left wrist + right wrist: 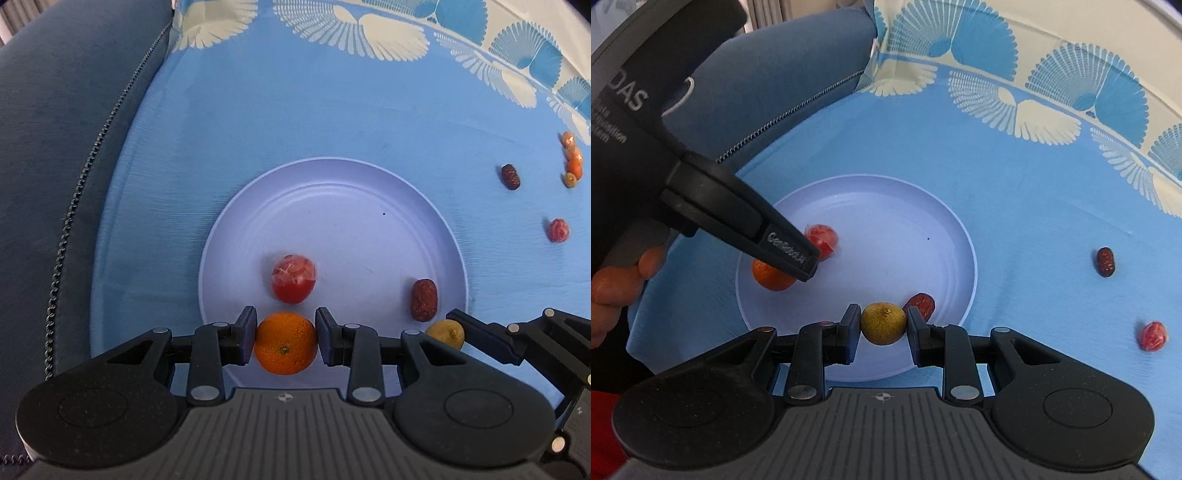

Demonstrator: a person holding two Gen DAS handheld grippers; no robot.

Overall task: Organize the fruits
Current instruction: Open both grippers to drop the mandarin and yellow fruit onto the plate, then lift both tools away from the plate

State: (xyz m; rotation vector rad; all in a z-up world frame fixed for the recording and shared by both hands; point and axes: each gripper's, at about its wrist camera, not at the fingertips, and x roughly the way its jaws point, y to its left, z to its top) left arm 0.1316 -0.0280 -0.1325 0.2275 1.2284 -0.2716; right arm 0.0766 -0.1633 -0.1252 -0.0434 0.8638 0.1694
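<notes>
My left gripper (285,341) is shut on a small orange (285,342) above the near rim of the pale plate (332,199). A wrapped red fruit (294,278) and a dark red date (424,300) lie on that plate. My right gripper (882,325) is shut on a yellow-brown round fruit (883,323) over the plate (886,206), just in front of the date (921,304). In the right wrist view the left gripper (798,264) comes in from the left with the orange (771,277), beside the wrapped red fruit (822,239). The yellow-brown fruit (446,333) also shows in the left wrist view.
On the blue patterned cloth (295,110) right of the plate lie another date (511,177), a wrapped red fruit (558,230) and several small orange pieces (572,158). A dark blue cushion (55,166) borders the cloth on the left. A person's hand (617,284) holds the left gripper.
</notes>
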